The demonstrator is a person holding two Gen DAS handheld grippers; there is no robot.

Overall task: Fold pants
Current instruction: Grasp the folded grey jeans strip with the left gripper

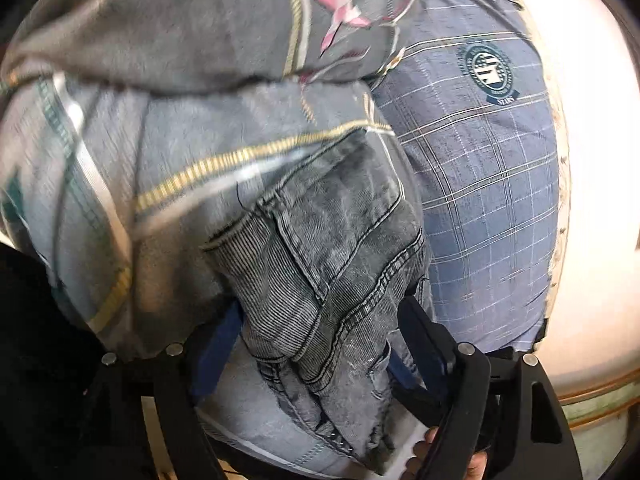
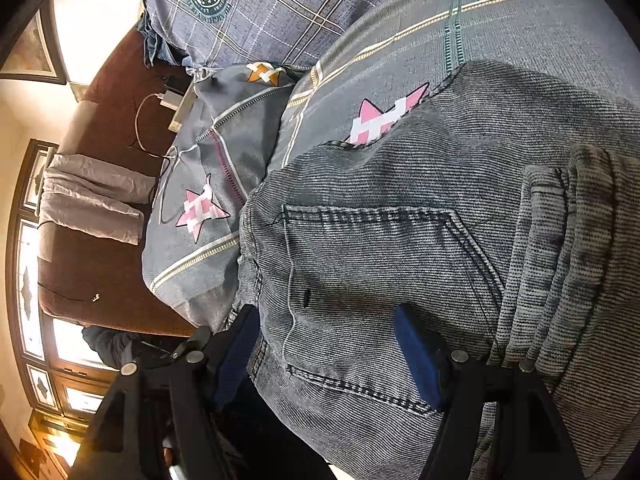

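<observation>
The pants are grey denim jeans. In the left wrist view a bunched part of the jeans (image 1: 320, 264) with a pocket runs down between the blue-padded fingers of my left gripper (image 1: 320, 320), which is shut on it above the bed. In the right wrist view the jeans (image 2: 380, 264) lie spread on the bed, back pocket up, with a folded part at the right (image 2: 580, 248). My right gripper (image 2: 324, 328) straddles the waist edge with its fingers wide apart, open.
A grey quilt with pink stars (image 2: 200, 208) covers the bed, also seen in the left wrist view (image 1: 180, 140). A blue plaid pillow with a round badge (image 1: 488, 160) (image 2: 260, 4) lies beside it. A brown sheet (image 2: 100, 272) holds a folded grey cloth (image 2: 92, 196) and a charger cable (image 2: 148, 120).
</observation>
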